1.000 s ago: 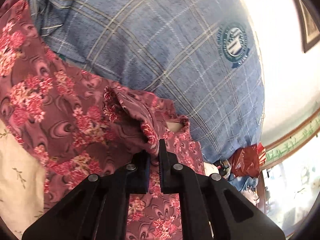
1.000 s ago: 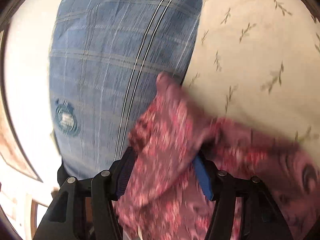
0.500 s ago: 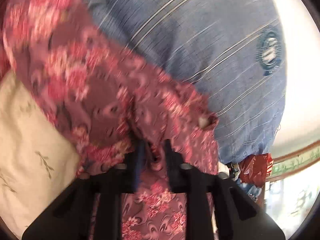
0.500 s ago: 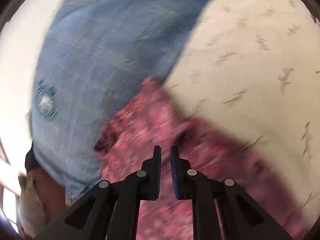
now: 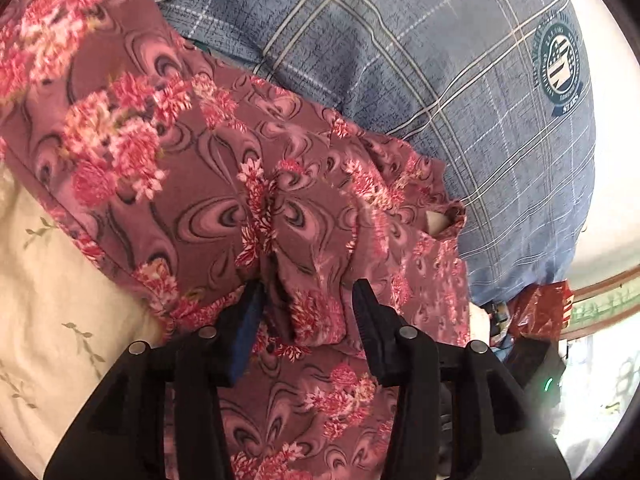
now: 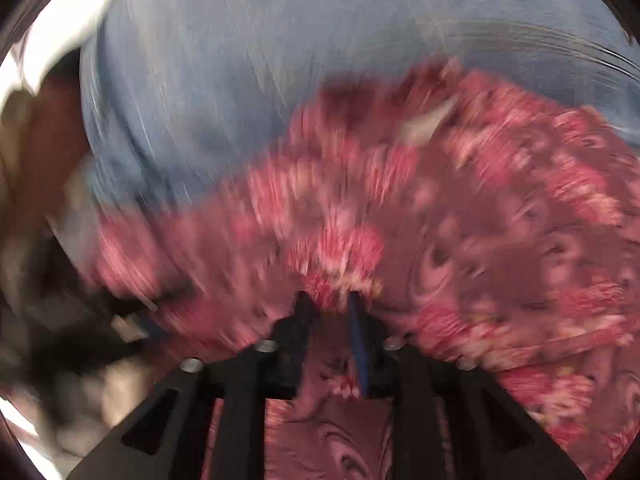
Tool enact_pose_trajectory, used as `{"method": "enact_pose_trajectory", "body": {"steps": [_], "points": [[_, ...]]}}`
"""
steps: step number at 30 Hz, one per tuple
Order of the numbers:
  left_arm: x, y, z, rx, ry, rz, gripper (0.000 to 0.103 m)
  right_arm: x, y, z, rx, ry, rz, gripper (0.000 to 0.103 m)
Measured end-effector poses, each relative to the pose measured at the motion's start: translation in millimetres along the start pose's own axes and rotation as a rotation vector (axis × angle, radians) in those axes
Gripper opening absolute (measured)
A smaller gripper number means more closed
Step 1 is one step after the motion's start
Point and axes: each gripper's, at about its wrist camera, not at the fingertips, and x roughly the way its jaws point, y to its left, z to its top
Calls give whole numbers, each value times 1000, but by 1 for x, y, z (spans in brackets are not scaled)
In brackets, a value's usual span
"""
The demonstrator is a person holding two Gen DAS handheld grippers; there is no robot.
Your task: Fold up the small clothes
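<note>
Jaws of my left gripper (image 5: 306, 300) opening, floral garment (image 5: 224, 184) fold loose between | my right gripper (image 6: 330, 308) opening over blurred cloth, hold unclear

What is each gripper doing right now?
Left gripper: jaws opening, a fold of floral cloth loose between them.
Right gripper: jaws opening over the cloth; grip unclear.

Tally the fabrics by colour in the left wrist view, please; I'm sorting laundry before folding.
Maroon floral garment: 1
Blue plaid cloth with a round badge: 1
Cream sheet with a leaf print: 1
Total: 3
</note>
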Motion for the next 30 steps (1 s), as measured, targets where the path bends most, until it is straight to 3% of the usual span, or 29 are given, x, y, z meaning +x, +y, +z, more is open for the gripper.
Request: {"method": "enact_pose_trajectory", "body": {"steps": [4, 8, 10, 12, 18, 21, 23, 26, 29, 30], "points": [[-36, -2, 13, 13, -82, 21, 48, 1, 22, -3, -108, 12, -38, 53], [-89, 31, 34, -74, -210, 135, 53, 6, 35, -5, -181, 18, -88, 63], [-113, 52, 40, -134, -265, 181, 56, 7, 37, -4, -191, 18, -97, 65], [-132, 72, 42, -195, -302, 174, 60, 7, 35, -5, -190, 18, -94, 65], [-152, 102, 42, -332, -292, 63, 60, 7, 34, -5, -182, 13, -82, 66], [-166, 105, 23, -346, -301, 114, 60, 7, 33, -6, -179, 12, -75, 68], [-164, 108, 5, -362, -295, 134, 61, 7, 32, -6, -174, 10, -62, 69], [-148, 120, -5, -427, -275, 100, 61, 5, 30, -7, -163, 6, -48, 69], [-135, 128, 1, -442, -307, 169, 61, 5, 29, -6, -158, 4, -42, 69], [-132, 131, 4, -454, -311, 167, 52, 5, 29, -6, -157, 4, -41, 69]]}}
